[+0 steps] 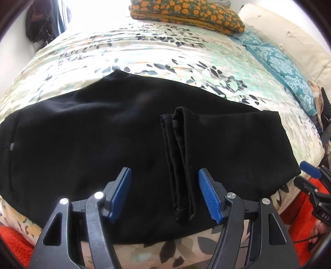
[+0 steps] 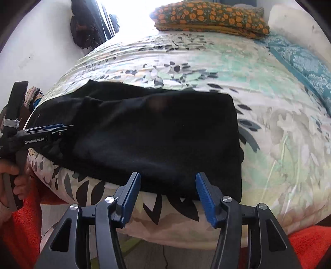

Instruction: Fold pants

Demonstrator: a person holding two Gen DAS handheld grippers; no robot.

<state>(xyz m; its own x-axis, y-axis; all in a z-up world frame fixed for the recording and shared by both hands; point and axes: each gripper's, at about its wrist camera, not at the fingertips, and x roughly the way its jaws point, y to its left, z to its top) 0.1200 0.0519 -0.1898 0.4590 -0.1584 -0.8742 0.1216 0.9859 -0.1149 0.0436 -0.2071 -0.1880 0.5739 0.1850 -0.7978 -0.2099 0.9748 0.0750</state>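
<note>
Black pants [image 1: 82,134] lie flat on the floral bedspread [image 1: 144,51], folded over, with the leg hems [image 1: 180,161] lying on top near the middle. My left gripper [image 1: 164,192] is open and empty, just above the near edge of the pants, its blue pads either side of the hems. In the right wrist view the pants [image 2: 155,134] show their folded right end. My right gripper [image 2: 167,198] is open and empty at the near right edge of the pants. The left gripper also shows in the right wrist view [image 2: 49,129], and the right gripper in the left wrist view [image 1: 310,171].
A folded orange-flowered cloth [image 1: 186,14] lies at the far side of the bed. A teal patterned pillow [image 1: 283,68] lies at the right, against a white headboard [image 1: 279,24]. A red rug [image 2: 306,244] covers the floor by the bed. A dark bag [image 2: 84,24] hangs by the window.
</note>
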